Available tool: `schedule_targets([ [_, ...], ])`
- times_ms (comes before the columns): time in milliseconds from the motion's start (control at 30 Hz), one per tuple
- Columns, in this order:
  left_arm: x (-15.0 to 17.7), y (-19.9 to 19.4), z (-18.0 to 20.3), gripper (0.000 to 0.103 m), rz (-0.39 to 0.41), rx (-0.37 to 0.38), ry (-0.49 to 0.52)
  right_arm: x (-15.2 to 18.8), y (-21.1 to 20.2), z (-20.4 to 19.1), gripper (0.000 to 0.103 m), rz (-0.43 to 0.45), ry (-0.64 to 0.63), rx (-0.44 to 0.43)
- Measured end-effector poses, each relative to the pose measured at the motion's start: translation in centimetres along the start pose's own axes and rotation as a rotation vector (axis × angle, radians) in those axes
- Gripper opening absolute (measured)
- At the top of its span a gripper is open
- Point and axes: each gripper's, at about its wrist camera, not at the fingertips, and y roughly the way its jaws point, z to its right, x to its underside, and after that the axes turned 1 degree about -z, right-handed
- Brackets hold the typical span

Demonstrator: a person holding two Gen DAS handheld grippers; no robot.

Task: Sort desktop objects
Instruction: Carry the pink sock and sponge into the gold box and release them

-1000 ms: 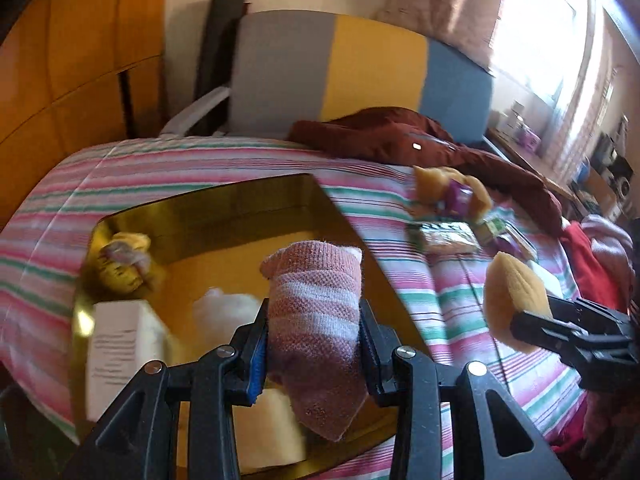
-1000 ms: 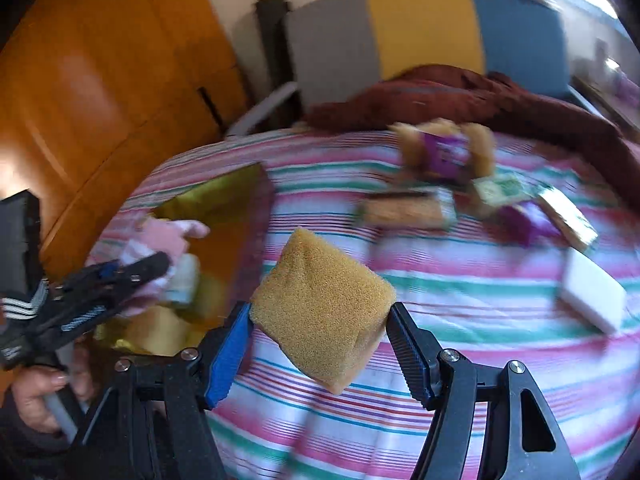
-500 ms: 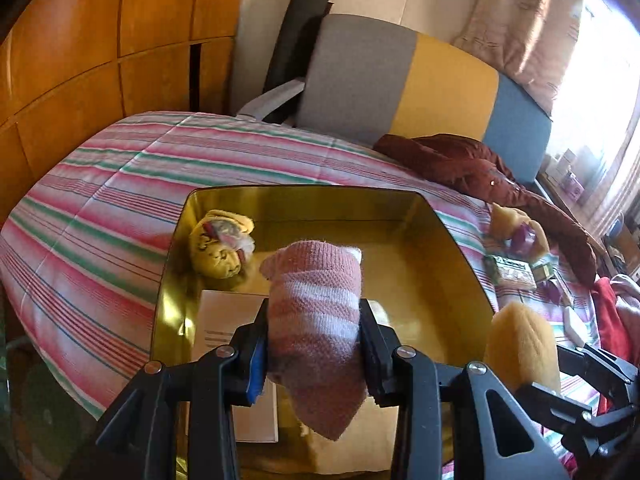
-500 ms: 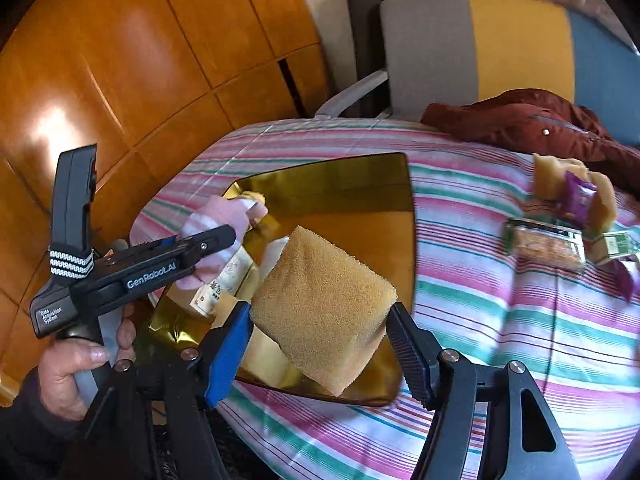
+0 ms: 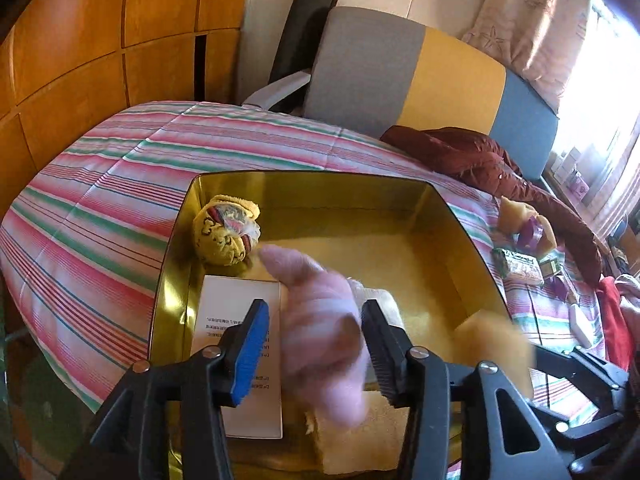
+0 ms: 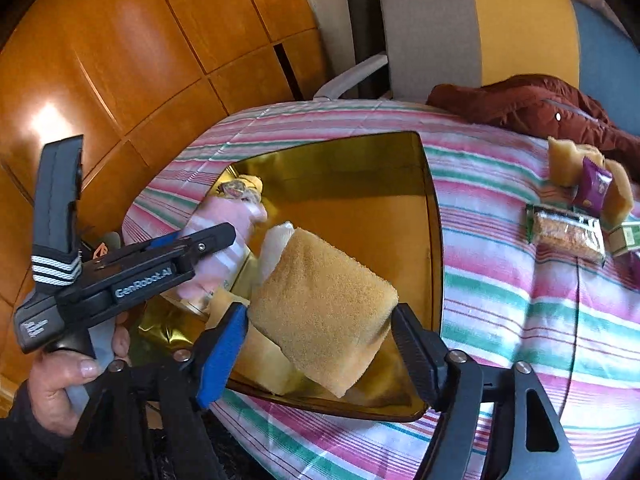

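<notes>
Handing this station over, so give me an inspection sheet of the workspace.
Surface: striped cloth, rumpled.
Job's things: gold tray holds a yellow bundle and a white card; pink sock and tan sponge are over the tray.
Clutter: snack packets on the cloth, outside the tray.
Grippers: left tongs opening, sock blurred and loose between them; right tongs opening, sponge between them.
Cables: nothing seen.
Surroundings: wooden panels, colour-block chair, maroon jacket.

Black left gripper (image 6: 224, 236), white "GenRobot.AI" lettering, blue pad, dark sleeve (image 6: 24, 444)
</notes>
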Motion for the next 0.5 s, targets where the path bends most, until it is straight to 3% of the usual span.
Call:
schedule_targets([
  [133, 0.0, -0.6, 0.3, 0.053, 0.013, -0.029, 0.020, 0.2, 0.3, 0.3, 0.090, -0.003, 0.027, -0.004],
  [500, 0.0, -2.4, 1.2, 0.053, 0.045, -0.040, 0.042, 1.0, -0.7, 1.0, 0.092, 0.017, 0.052, -0.001],
])
